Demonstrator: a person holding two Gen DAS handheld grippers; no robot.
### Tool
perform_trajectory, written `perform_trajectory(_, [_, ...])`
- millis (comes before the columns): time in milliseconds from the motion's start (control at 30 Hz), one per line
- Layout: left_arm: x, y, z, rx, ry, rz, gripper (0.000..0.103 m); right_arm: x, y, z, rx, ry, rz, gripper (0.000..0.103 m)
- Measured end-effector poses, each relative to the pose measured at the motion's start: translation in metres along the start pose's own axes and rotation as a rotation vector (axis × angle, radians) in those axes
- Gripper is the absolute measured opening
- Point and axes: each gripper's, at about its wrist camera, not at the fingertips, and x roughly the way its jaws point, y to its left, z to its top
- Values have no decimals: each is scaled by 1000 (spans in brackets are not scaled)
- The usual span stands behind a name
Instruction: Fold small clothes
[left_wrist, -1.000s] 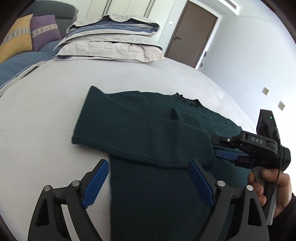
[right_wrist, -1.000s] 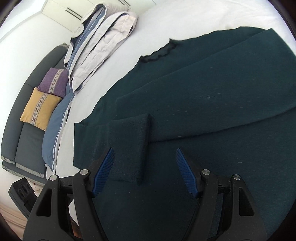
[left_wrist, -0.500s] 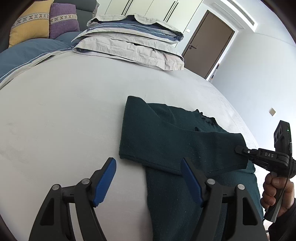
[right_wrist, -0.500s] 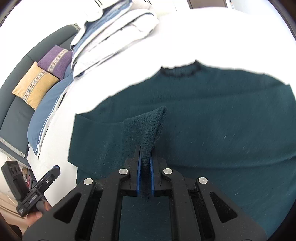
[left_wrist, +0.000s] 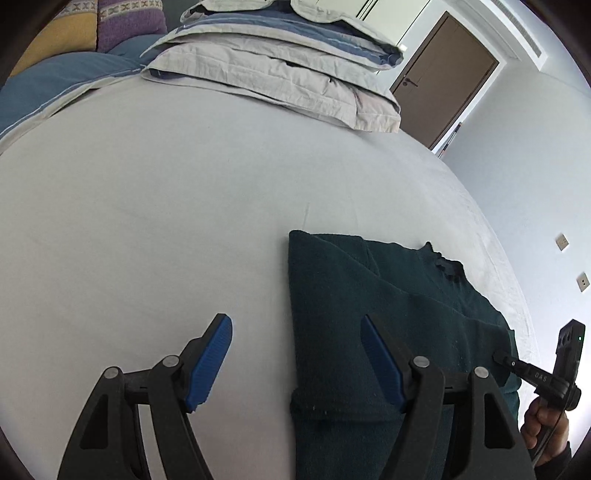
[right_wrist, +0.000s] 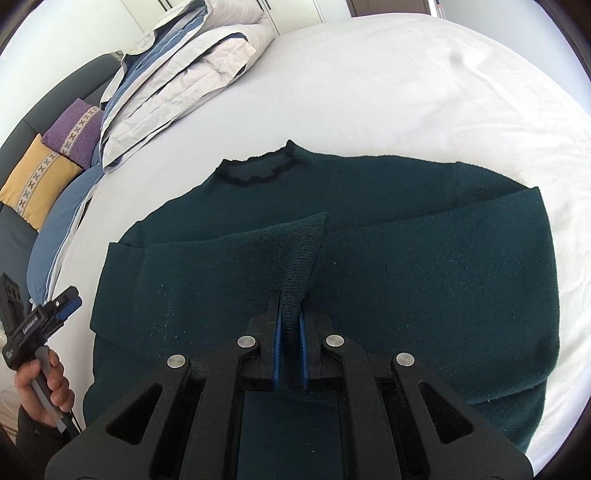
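Note:
A dark green sweater lies flat on the white bed, its collar at the far side and both sleeves folded across the chest. My right gripper is shut on the cuff of the left sleeve and holds it pinched up off the body. In the left wrist view the sweater fills the lower right, with the right gripper at its right edge. My left gripper is open above the sweater's left edge, nothing between its fingers. It also shows at the left of the right wrist view as the left gripper.
White bed sheet stretches left of and beyond the sweater. A stack of folded grey and blue bedding lies at the head of the bed. Yellow and purple cushions and a blue cover sit at the left. A brown door stands behind.
My right gripper shut on the sleeve cuff and lifted it, drawing it across the chest. My left gripper slid left off the sweater to its edge, jaws slightly narrower.

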Motion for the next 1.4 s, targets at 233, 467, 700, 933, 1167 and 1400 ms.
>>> perform_trajectory(233, [41,-7,24,16,53,38,67,32,-13,-1,13,18,19,7])
perform_trajectory(467, [69,-11,37,70,72,82,33,33,-14,-7,5,8,22,7])
perform_trajectory(700, [73,-8,34,110,36,102,12,33,-13,-11,11,-7,-22,6])
perform_trajectory(933, [70,-12,28,149,6,130,12,36,-20,-8,60,-25,-17,6])
perform_trajectory(1167, [20,-40,1,280,-92,207,12,19,-16,-8,52,-49,-5,9])
perform_trajectory(1400, [31,-39,-35,344,-26,244,13,27,-13,-5,43,-34,-47,7])
